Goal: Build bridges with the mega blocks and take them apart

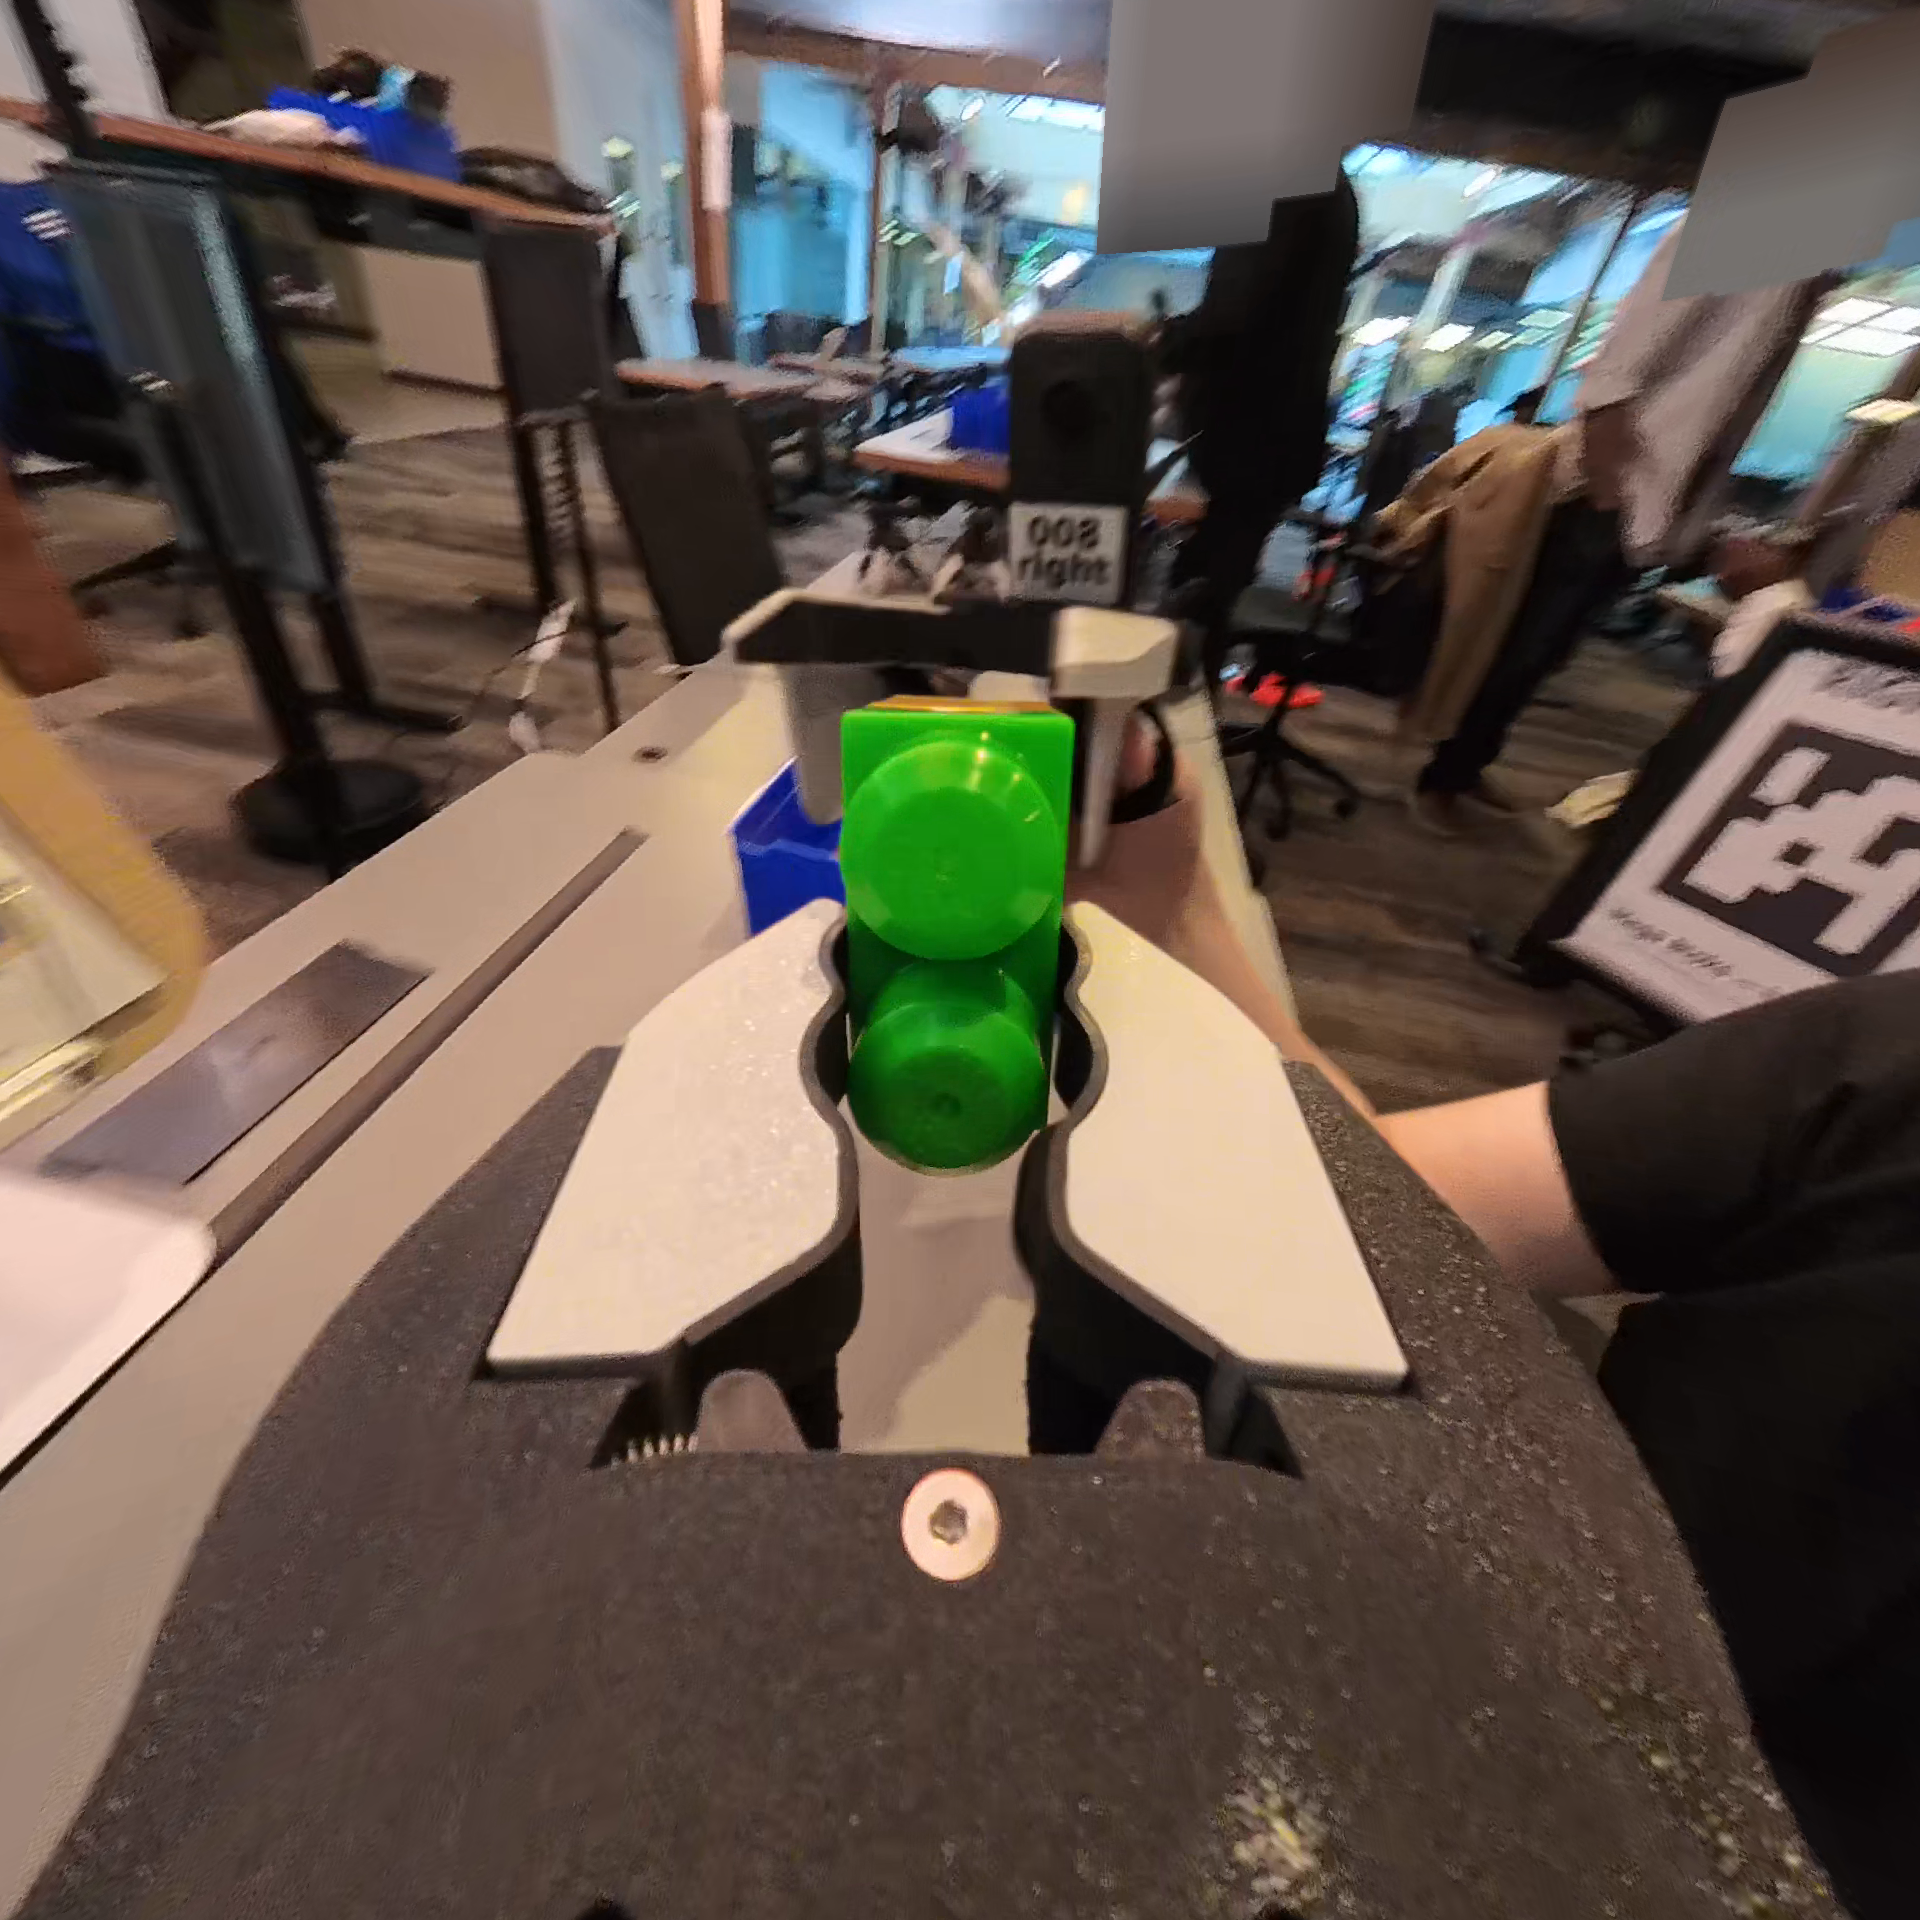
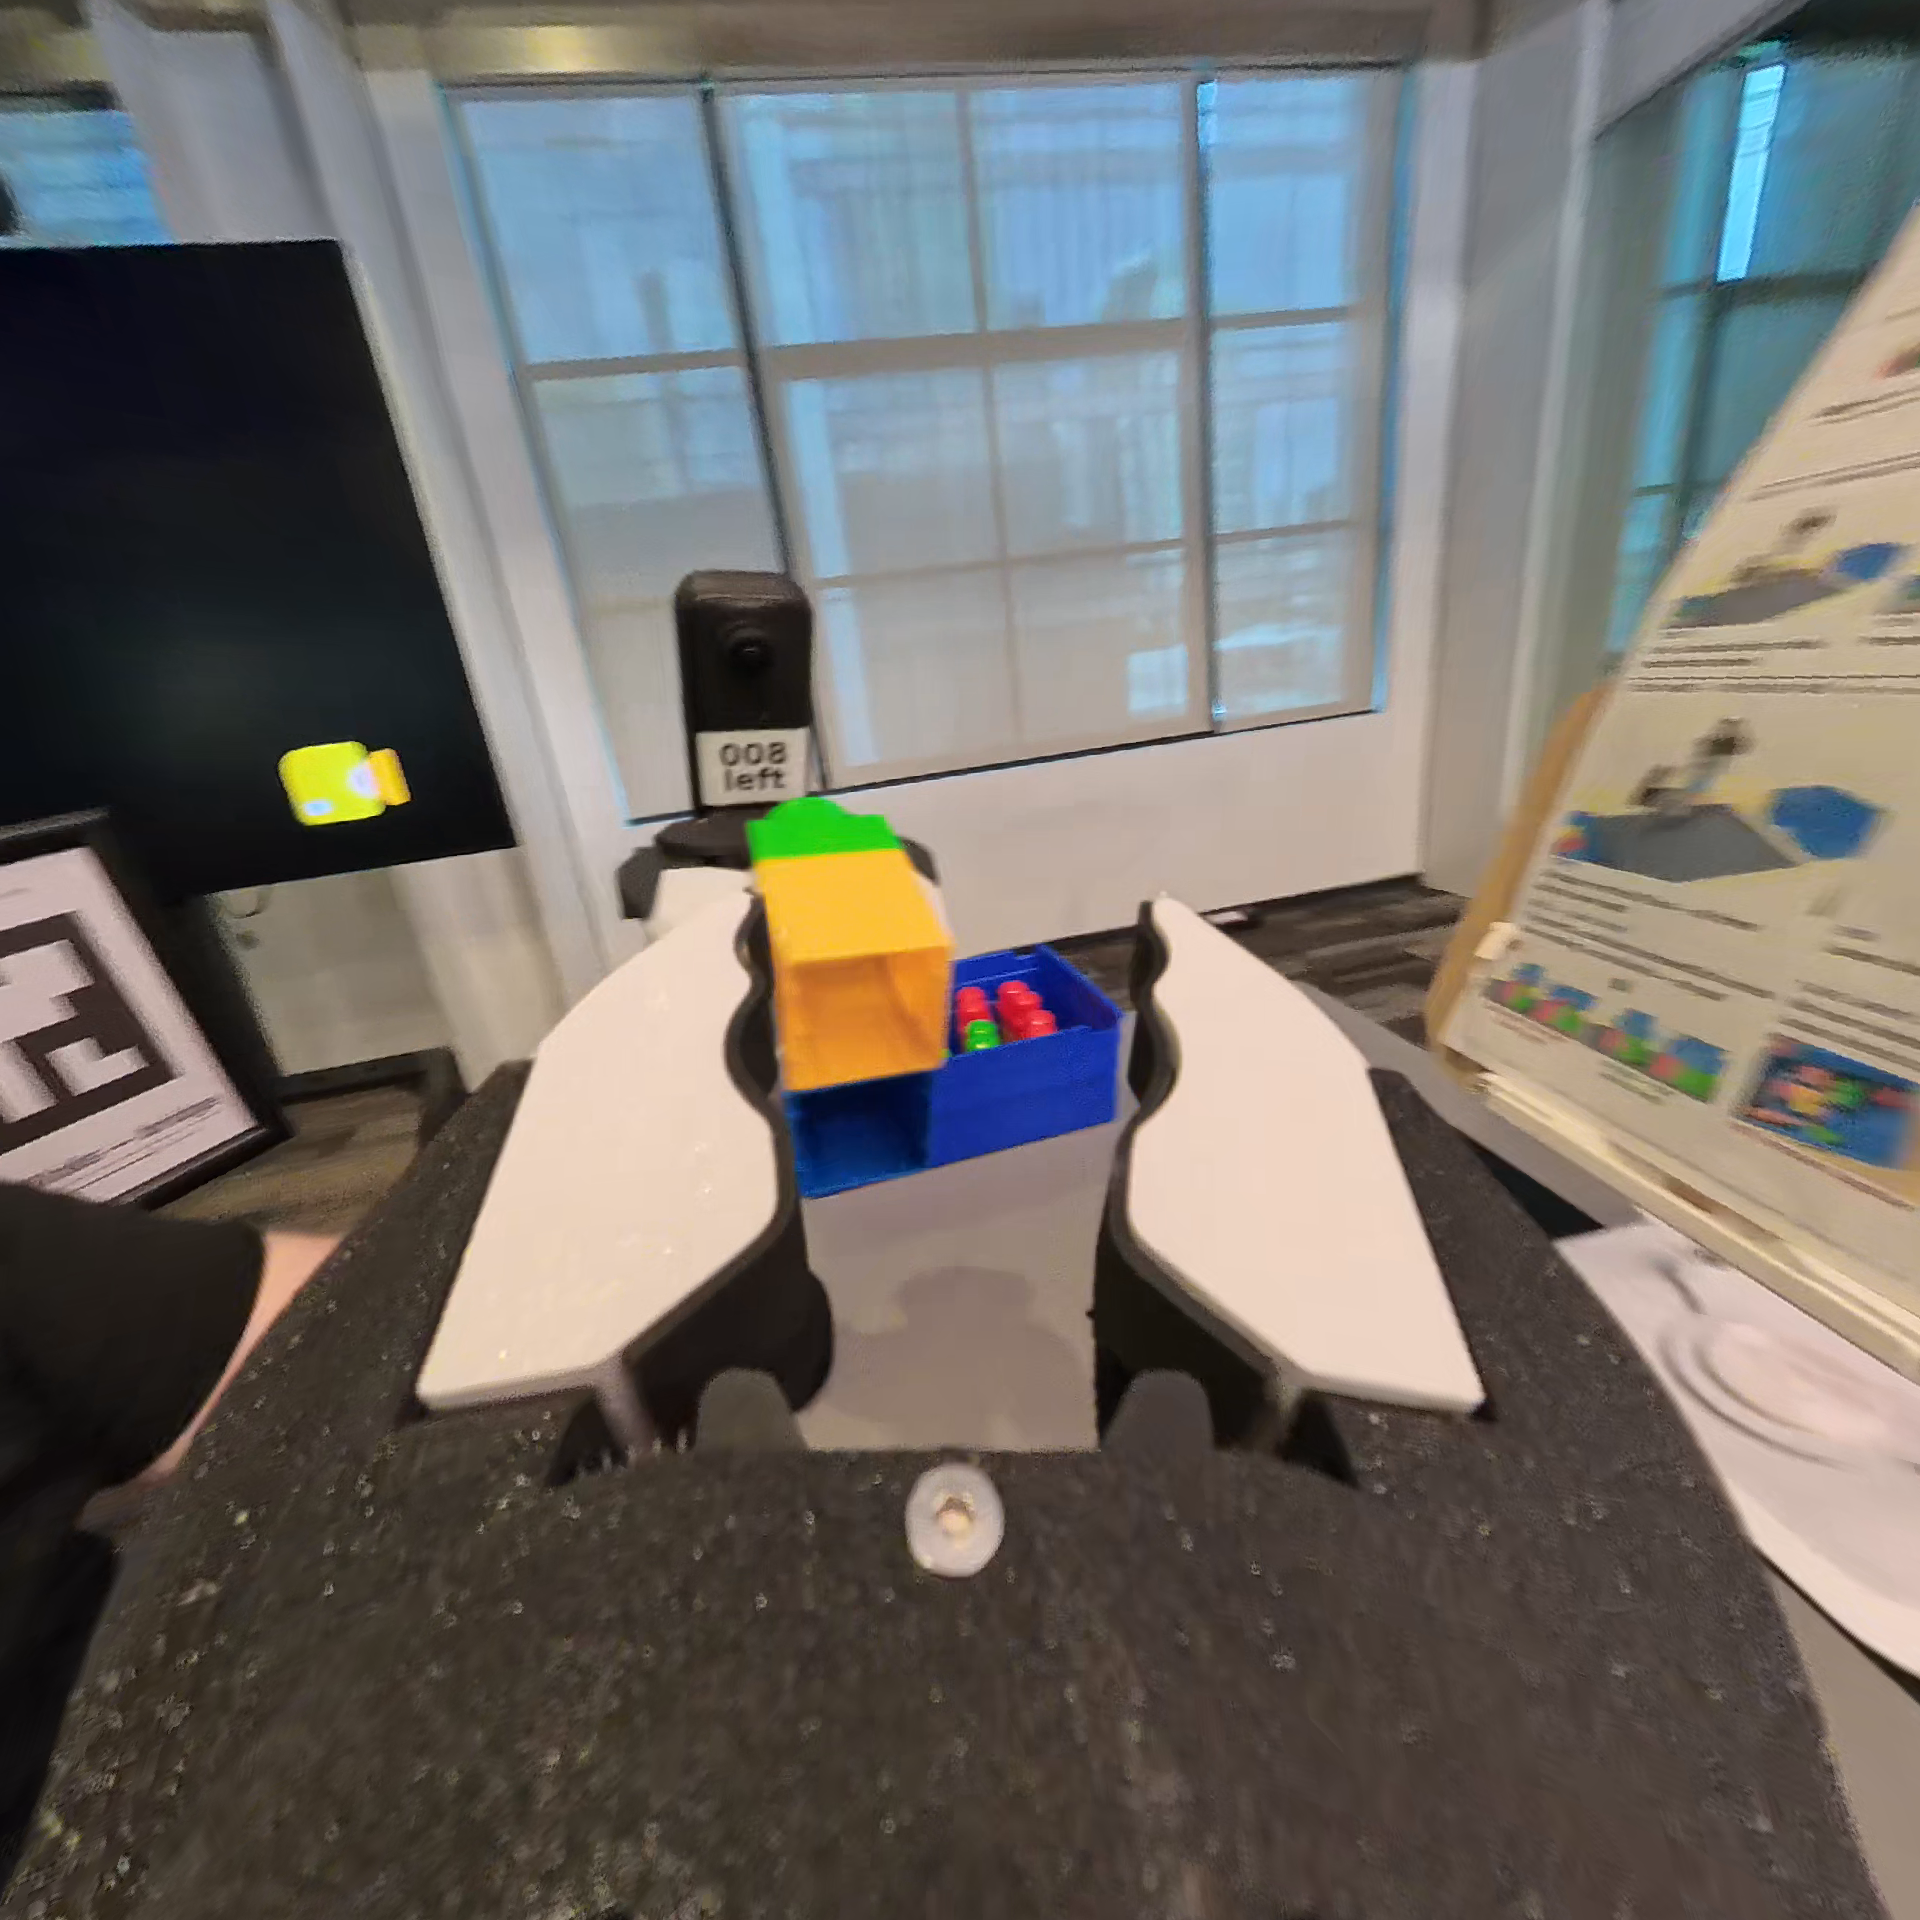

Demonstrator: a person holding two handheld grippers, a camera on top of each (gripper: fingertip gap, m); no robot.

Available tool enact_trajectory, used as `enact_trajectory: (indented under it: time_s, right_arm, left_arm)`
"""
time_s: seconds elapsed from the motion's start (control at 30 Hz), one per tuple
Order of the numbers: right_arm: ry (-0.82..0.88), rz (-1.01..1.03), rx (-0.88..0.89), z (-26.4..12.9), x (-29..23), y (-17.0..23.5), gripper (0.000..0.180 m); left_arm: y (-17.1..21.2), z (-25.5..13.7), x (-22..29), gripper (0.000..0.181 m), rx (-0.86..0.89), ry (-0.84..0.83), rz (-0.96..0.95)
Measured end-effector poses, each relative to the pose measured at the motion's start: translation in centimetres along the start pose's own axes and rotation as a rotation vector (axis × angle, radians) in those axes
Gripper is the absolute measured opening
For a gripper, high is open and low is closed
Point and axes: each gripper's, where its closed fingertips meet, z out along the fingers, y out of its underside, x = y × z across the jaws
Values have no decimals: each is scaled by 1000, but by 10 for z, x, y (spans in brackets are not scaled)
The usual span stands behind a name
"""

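Above the grey table (image 1: 436,935), the left gripper (image 1: 951,997) is clamped on a green block (image 1: 951,831), its white fingers (image 1: 717,1132) pressed against the block's two sides, the two round studs facing the camera. A thin yellow edge shows at the far end of the green piece. Beyond it the right gripper (image 1: 956,769) points back toward the camera, with a blue bin (image 1: 779,852) on the table just behind and to the left.

In the right wrist view, the right gripper (image 2: 951,966) has its jaws spread wide and grips nothing. A yellow block (image 2: 862,977) joined to the green block (image 2: 821,831) sits against the inner face of the left-hand finger (image 2: 613,1132), well clear of the other finger; whether it actually touches is hard to tell. Behind and below it the blue bin (image 2: 1029,1101) rests on the table and holds red and green blocks (image 2: 1003,1013). The left gripper (image 2: 790,883) is mostly hidden behind the stacked pair. An instruction board (image 2: 1714,790) leans at the right, a dark screen (image 2: 208,561) stands at the left
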Motion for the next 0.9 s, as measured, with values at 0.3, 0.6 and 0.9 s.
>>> enact_trajectory:
  time_s: [0.3, 0.6, 0.9]
  right_arm:
    - [-117, 84, -28, -14, -5, 5, 72]
    - [-166, 65, -138, 14, -3, 39, 36]
    - [-458, -16, -42, -10, 2, 68, 36]
  left_arm:
    - [1, 17, -15, 36, 99, 106, -58]
    - [14, 14, -21, 36, 82, 143, -83]
    - [42, 30, -30, 49, -162, -186, 207]
